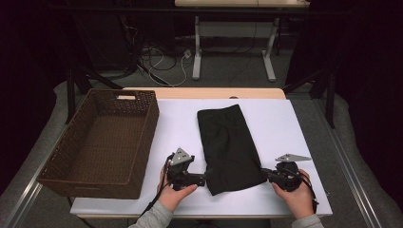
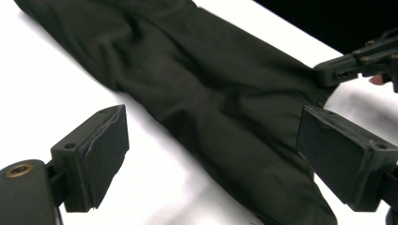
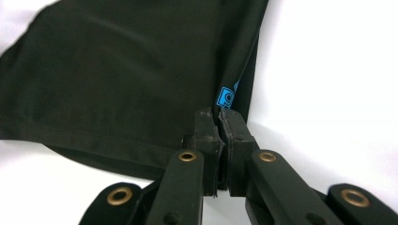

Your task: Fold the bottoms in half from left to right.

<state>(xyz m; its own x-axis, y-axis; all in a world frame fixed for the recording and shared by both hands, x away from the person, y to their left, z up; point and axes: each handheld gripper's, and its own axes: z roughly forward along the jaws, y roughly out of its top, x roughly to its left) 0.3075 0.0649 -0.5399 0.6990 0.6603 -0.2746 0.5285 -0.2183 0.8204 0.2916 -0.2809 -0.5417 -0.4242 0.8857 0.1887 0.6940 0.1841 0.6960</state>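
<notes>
Black fabric, folded garment (image 1: pixel 231 147), lying lengthwise at table centre, near hem at six o'clock between our two hands.

Right gripper (image 1: pixel 267 174), at four o'clock: jaws pressed together, pinching the garment's near right corner beside a blue label (image 3: pixel 226 96); hand low, gripper pointing level toward nine.

Left gripper (image 1: pixel 203 179), at seven o'clock: jaws spread wide, nothing pinched, aimed level at the near left corner.

Risk, as we judge it: lifting with one corner held would drag and unfold the cloth; a shallow left bite could slip.

Woven brown basket (image 1: pixel 64 164), at ten o'clock, well apart.

White table (image 1: pixel 280 123) beneath.
</notes>
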